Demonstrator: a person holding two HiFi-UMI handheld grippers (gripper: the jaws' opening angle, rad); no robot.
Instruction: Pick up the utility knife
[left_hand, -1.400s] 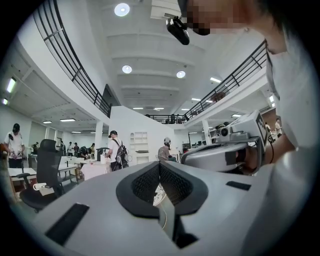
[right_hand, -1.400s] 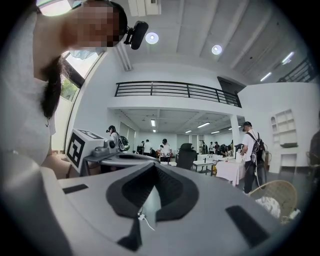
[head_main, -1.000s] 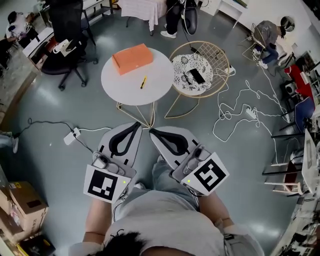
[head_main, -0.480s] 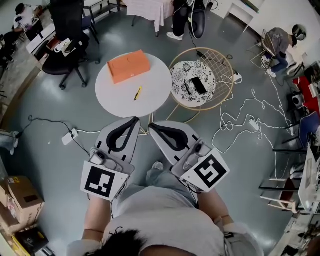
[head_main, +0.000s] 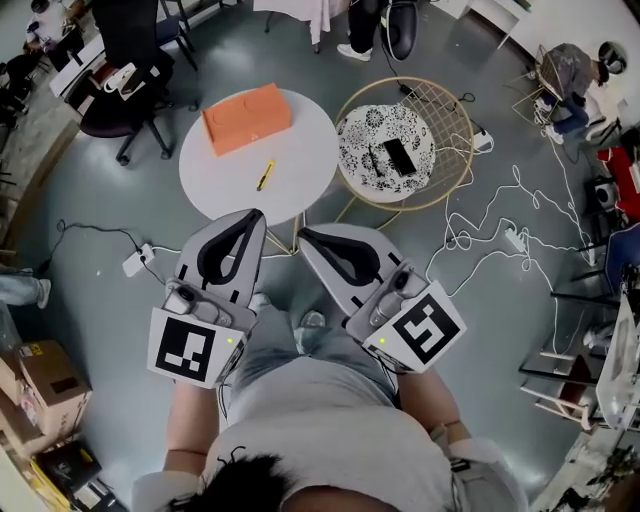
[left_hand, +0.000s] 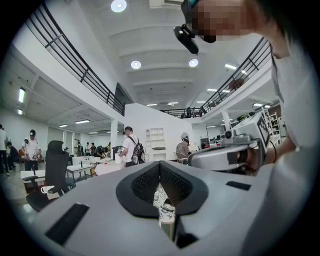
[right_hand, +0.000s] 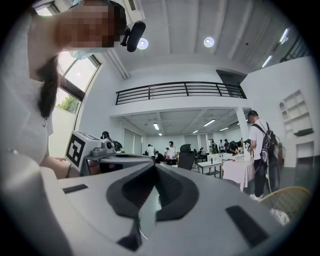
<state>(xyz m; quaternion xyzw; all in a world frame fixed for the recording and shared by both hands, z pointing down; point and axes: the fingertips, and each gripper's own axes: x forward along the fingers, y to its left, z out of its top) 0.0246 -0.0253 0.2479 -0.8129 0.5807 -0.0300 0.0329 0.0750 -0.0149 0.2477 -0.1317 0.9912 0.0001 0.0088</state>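
Note:
The utility knife (head_main: 265, 174), thin and yellow, lies near the middle of a round white table (head_main: 220, 180) in the head view. An orange box (head_main: 245, 117) rests on the table's far side. My left gripper (head_main: 258, 214) is held just short of the table's near edge, its jaws closed tip to tip on nothing. My right gripper (head_main: 303, 234) hovers beside it over the floor, also shut and empty. Both gripper views look level across the room, with the left gripper (left_hand: 160, 163) and right gripper (right_hand: 154, 165) closed; the knife does not show in either.
A gold wire basket stand (head_main: 452, 165) holding a patterned cushion (head_main: 372, 135) and a dark phone (head_main: 398, 155) stands right of the table. White cables (head_main: 500, 215) and a power strip (head_main: 133, 264) trail over the floor. An office chair (head_main: 125, 75) stands far left, cardboard boxes (head_main: 45, 395) near left.
The table and knife have slid left and nearer in the head view. Both shut grippers have come closer to the table's near edge.

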